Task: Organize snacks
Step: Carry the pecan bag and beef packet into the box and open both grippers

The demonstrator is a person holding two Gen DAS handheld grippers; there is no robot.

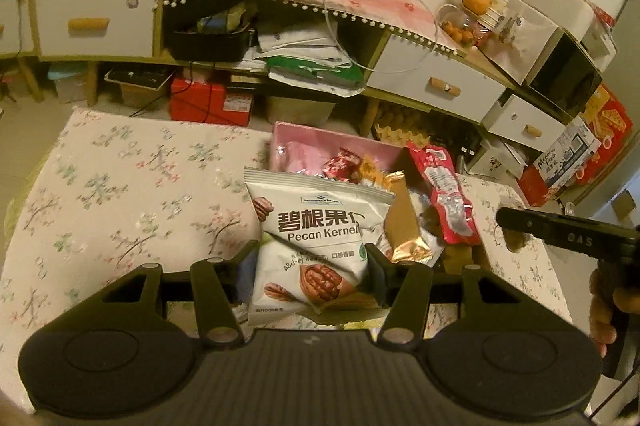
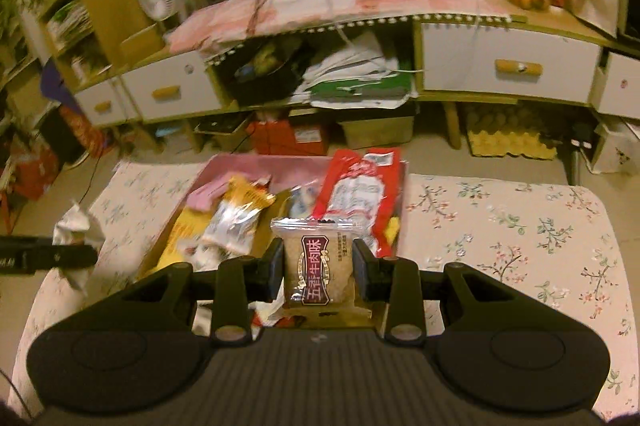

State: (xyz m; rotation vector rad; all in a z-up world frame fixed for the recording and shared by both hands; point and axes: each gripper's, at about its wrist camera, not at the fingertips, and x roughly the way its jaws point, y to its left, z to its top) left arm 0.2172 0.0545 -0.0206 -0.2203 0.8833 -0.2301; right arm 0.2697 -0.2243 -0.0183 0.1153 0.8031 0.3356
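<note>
Silver foil is catching the light between your left gripper's (image 1: 312, 262) jaws: you are holding a pecan bag (image 1: 316, 238) there, the jaws set fairly wide and pinching its lower half, so the bag is standing up above the flowered cloth (image 1: 132, 185). Your right gripper (image 2: 318, 268) is clamping narrower on a small beef snack (image 2: 318, 266), a clear packet with a dark red label and a tan block inside, upright between the pads.

Beyond both grippers the pink box (image 2: 248, 165) is sitting on the cloth, already holding a jumble: a long red packet (image 2: 360, 193) leaning along its right side, an orange-and-clear packet (image 2: 240, 218), a gold wrapper (image 1: 408, 226) and a few smaller sweets. So the sorting is looking well under way, with two items lifted and not yet set down anywhere. The cloth on either side of the box is lying mostly bare, apart from a crumpled wrapper (image 2: 76, 226) at its left edge. The pecan bag is creased across the middle where you are squeezing it, so it is probably soft and part empty.
</note>
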